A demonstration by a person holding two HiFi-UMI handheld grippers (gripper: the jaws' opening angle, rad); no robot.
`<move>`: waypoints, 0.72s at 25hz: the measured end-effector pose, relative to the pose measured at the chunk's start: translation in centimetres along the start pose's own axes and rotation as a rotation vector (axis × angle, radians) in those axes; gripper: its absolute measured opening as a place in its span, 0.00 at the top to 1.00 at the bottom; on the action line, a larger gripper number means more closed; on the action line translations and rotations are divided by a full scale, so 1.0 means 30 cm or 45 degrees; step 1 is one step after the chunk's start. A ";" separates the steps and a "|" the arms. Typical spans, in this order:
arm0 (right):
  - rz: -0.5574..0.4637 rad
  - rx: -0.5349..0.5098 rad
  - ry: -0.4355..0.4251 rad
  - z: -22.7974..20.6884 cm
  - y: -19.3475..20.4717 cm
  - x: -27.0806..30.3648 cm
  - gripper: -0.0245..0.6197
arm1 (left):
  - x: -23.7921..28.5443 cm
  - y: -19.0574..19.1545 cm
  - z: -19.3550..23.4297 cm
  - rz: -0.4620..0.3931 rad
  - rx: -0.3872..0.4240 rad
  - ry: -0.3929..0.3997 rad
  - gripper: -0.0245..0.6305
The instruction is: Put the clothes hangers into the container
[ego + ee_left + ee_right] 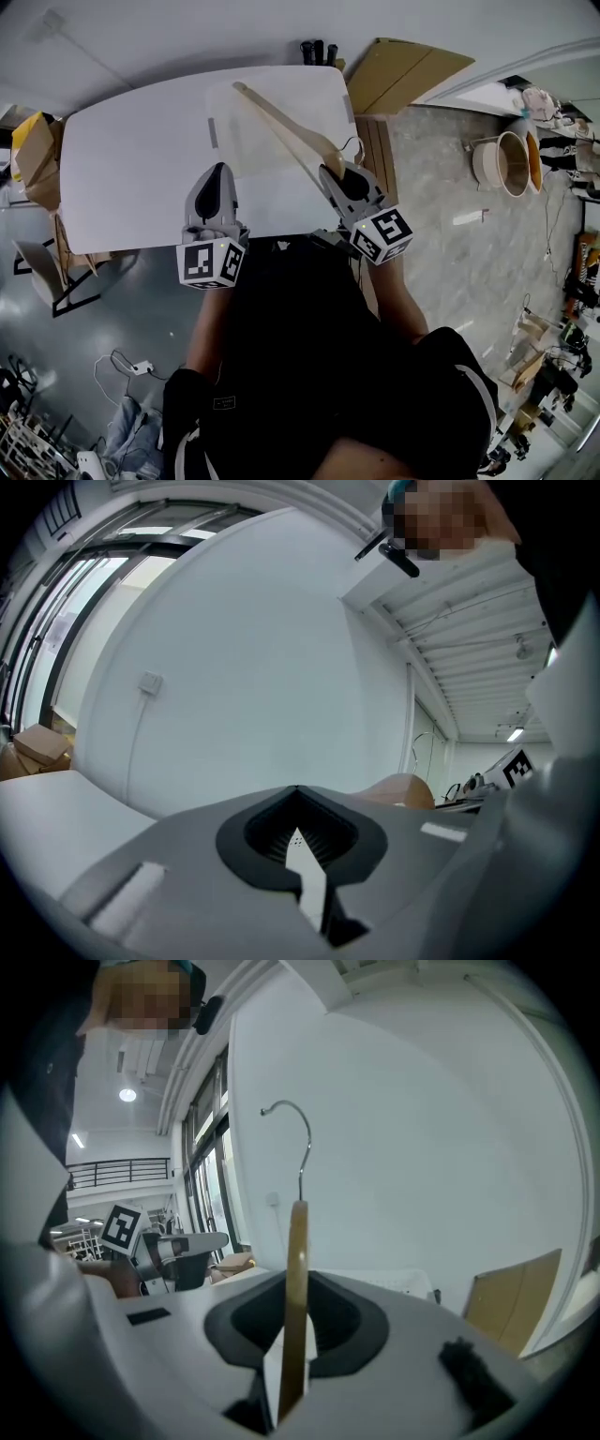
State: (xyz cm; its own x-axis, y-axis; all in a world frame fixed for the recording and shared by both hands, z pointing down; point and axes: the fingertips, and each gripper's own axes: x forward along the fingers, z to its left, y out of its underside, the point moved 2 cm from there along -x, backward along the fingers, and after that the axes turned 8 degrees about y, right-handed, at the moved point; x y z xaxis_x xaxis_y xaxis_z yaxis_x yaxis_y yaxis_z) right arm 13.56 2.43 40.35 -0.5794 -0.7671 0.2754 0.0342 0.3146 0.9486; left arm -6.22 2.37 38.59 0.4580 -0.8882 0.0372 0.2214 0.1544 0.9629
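Observation:
A wooden clothes hanger [286, 127] with a metal hook [354, 148] lies slanted over a shallow clear container [217, 131] on the white table [131, 169]. My right gripper [330, 176] is shut on the hanger near its hook end. In the right gripper view the wood [296, 1269] stands edge-on between the jaws, with the hook [292, 1133] rising above it. My left gripper [217, 171] hovers over the table's near edge, left of the hanger, shut with nothing in it [298, 841].
Cardboard sheets [412, 67] lean beyond the table's far right corner. A cardboard box [33, 150] sits at the left. Round basins [506, 161] stand on the floor to the right. Dark objects [317, 52] sit at the table's far edge.

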 end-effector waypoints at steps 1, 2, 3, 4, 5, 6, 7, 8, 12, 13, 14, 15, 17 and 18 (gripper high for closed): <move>0.003 -0.008 0.003 -0.003 -0.001 0.005 0.87 | 0.004 -0.003 0.004 -0.002 0.003 0.009 0.96; 0.006 -0.014 0.005 -0.005 0.000 0.011 0.87 | 0.004 -0.005 0.009 -0.003 0.003 0.014 0.96; 0.009 -0.018 0.005 -0.005 -0.001 0.018 0.87 | 0.002 -0.006 0.017 -0.004 0.001 0.014 0.96; 0.013 -0.020 0.004 -0.005 -0.003 0.026 0.87 | 0.001 -0.007 0.026 -0.004 -0.004 0.012 0.96; 0.017 -0.023 0.002 -0.005 -0.006 0.034 0.87 | 0.001 -0.007 0.035 -0.003 -0.009 0.010 0.96; 0.021 -0.025 -0.002 -0.006 -0.009 0.042 0.87 | 0.004 -0.006 0.044 -0.001 -0.013 0.010 0.96; 0.023 -0.027 -0.008 -0.006 -0.012 0.050 0.87 | 0.009 -0.005 0.052 0.001 -0.018 0.011 0.96; 0.024 -0.030 -0.017 -0.004 -0.015 0.058 0.87 | 0.014 -0.004 0.061 0.000 -0.021 0.013 0.96; 0.037 -0.070 -0.046 0.007 -0.020 0.101 0.87 | 0.037 -0.009 0.096 -0.008 -0.025 0.021 0.96; 0.043 -0.078 -0.050 0.005 -0.021 0.113 0.87 | 0.043 -0.013 0.104 -0.012 -0.026 0.022 0.96; 0.049 -0.084 -0.054 0.003 -0.024 0.124 0.87 | 0.047 -0.017 0.110 -0.015 -0.027 0.022 0.96; 0.052 -0.088 -0.059 0.002 -0.026 0.133 0.87 | 0.049 -0.020 0.117 -0.017 -0.030 0.022 0.96; 0.059 -0.104 -0.068 -0.002 -0.030 0.147 0.87 | 0.054 -0.018 0.132 -0.014 -0.044 0.019 0.96; 0.066 -0.114 -0.072 -0.006 -0.032 0.151 0.87 | 0.058 -0.015 0.138 -0.009 -0.051 0.016 0.96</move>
State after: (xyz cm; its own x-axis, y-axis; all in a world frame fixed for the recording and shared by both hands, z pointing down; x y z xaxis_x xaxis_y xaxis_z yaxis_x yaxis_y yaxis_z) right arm 11.04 -1.46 40.71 -0.6199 -0.7177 0.3172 0.1361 0.2998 0.9442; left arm -9.09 -1.04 39.31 0.4674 -0.8836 0.0270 0.2588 0.1660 0.9516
